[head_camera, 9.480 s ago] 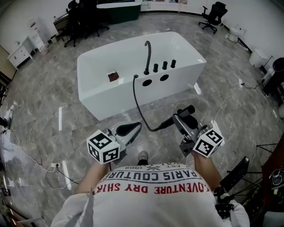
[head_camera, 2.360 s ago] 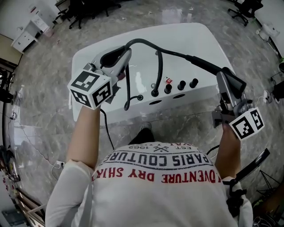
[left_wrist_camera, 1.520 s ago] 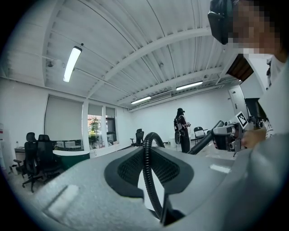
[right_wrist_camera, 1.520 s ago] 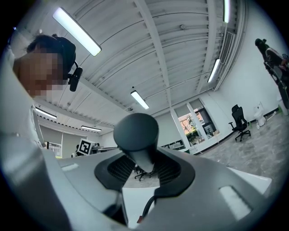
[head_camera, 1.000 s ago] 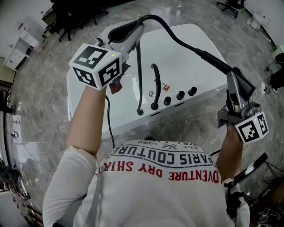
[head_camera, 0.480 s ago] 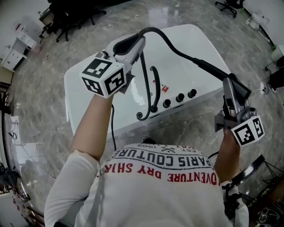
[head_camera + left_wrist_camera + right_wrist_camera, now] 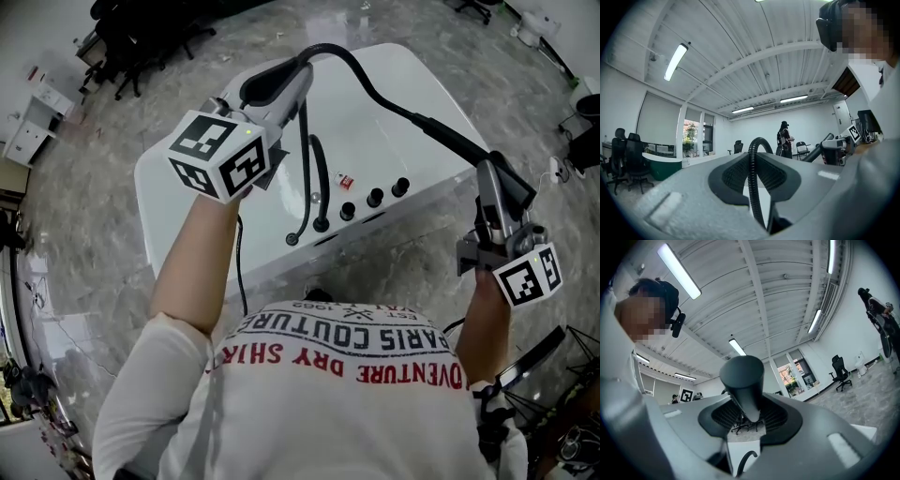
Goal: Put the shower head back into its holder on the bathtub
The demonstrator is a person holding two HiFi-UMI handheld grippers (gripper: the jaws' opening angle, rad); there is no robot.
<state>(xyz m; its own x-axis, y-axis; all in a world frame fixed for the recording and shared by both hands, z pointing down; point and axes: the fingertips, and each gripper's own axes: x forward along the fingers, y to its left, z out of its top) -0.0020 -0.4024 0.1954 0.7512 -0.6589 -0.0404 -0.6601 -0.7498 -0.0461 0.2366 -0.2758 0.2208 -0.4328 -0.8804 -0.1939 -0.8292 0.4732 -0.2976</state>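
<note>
Clearly, the shower head (image 7: 452,139) is off the tub and up in the air at the right, its dark handle clamped between the right tongs (image 7: 494,187); the right gripper view shows the handle (image 7: 743,380) pinched where those tongs (image 7: 750,416) meet. From it the black hose (image 7: 352,64) arches up and over to the left tongs (image 7: 281,84), which are shut on it, the ribbed hose (image 7: 752,187) running straight through their grip (image 7: 757,171). Past them the hose drops to the near rim of the white bathtub (image 7: 187,187), just left of the curved faucet spout (image 7: 320,178). Three black knobs (image 7: 375,198) sit in a row to the spout's right, below the raised shower head. A small red object (image 7: 345,180) lies inside the tub. Grey marbled floor (image 7: 94,234) spreads all round, with black office chairs (image 7: 141,37) at the far left. Another person (image 7: 783,136) stands far across the bright room.
</note>
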